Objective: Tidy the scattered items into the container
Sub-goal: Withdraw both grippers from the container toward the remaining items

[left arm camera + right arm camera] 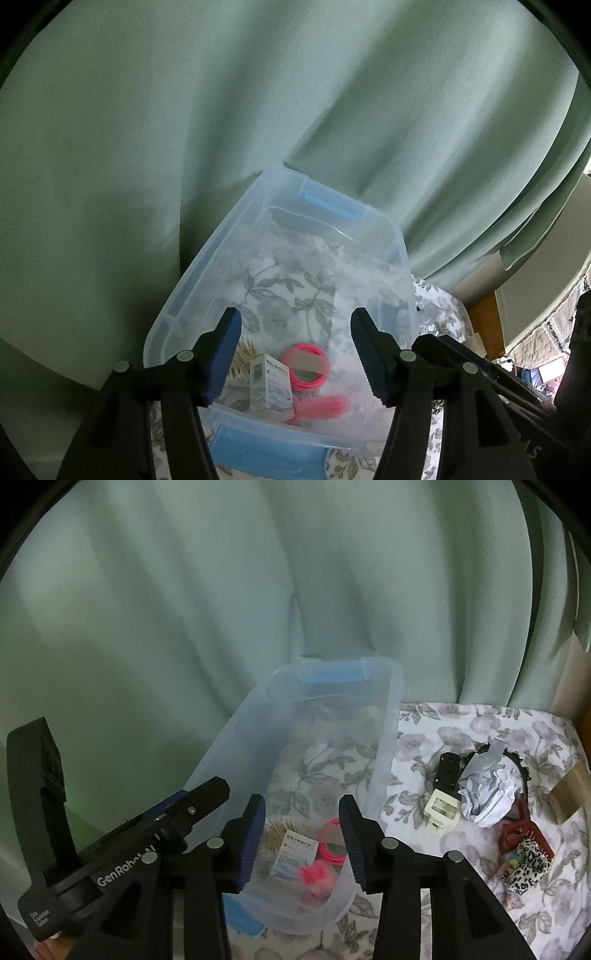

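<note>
A clear plastic container with blue handles stands on a floral cloth. In its near end lie a small white box, a pink coil and a pink fluffy piece. My left gripper hangs open over that end, nothing between its fingers. My right gripper is open too, above the container and the white box. Right of the container lie a black and cream item, crumpled paper, a red hair claw and a leopard-print scrunchie.
A pale green curtain hangs right behind the container. The left tool's black body shows at the left of the right wrist view. A tan box sits at the cloth's far right edge, beside a wooden edge.
</note>
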`<state>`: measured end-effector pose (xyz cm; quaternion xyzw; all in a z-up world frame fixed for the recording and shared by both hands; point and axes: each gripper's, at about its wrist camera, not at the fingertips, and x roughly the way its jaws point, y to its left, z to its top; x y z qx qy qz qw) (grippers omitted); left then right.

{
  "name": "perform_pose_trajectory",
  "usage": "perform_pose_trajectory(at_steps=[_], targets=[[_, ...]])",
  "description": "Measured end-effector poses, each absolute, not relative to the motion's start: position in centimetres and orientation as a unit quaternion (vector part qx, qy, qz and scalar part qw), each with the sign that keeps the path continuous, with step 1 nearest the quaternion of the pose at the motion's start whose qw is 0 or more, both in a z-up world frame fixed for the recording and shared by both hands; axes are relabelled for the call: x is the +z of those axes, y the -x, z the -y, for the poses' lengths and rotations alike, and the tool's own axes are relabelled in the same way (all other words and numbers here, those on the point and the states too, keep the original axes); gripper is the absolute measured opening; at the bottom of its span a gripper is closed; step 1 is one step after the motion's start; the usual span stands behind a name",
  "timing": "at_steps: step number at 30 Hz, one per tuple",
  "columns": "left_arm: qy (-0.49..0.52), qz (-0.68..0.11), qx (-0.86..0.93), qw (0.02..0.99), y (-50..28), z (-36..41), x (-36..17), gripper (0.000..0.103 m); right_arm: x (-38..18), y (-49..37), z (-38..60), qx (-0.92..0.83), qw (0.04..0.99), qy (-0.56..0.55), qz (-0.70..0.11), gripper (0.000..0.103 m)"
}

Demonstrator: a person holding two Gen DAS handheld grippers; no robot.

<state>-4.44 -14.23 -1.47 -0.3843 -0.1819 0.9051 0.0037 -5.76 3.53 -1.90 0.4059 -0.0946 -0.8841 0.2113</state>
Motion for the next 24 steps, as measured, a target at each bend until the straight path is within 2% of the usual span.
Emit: perform_pose_trajectory(at_steps=[9,11,15,24], targets=[[0.381,0.178,0.907,0.001,3.9,13.6,-0.7,0.071,-1.5,4.9,-4.6,-0.886,0.199,-0.407,0.102,0.052],[0.38,0.176,0.908,0.002,3.8,13.3,-0.4,0.072,-1.3,4.6,-5.0,-0.887,0.195,-0.405,0.105,0.057],[0.376,0.171,0.911,0.002,3.3,12.7,0.3,0.08,-0.9,3.8,-6.0,-0.889,0.188,-0.402,0.111,0.066],[0.365,0.148,0.919,0.007,1.8,10.3,2.3,0.082,0.3,1.2,-8.6,-0.899,0.168,-0.386,0.12,0.087]])
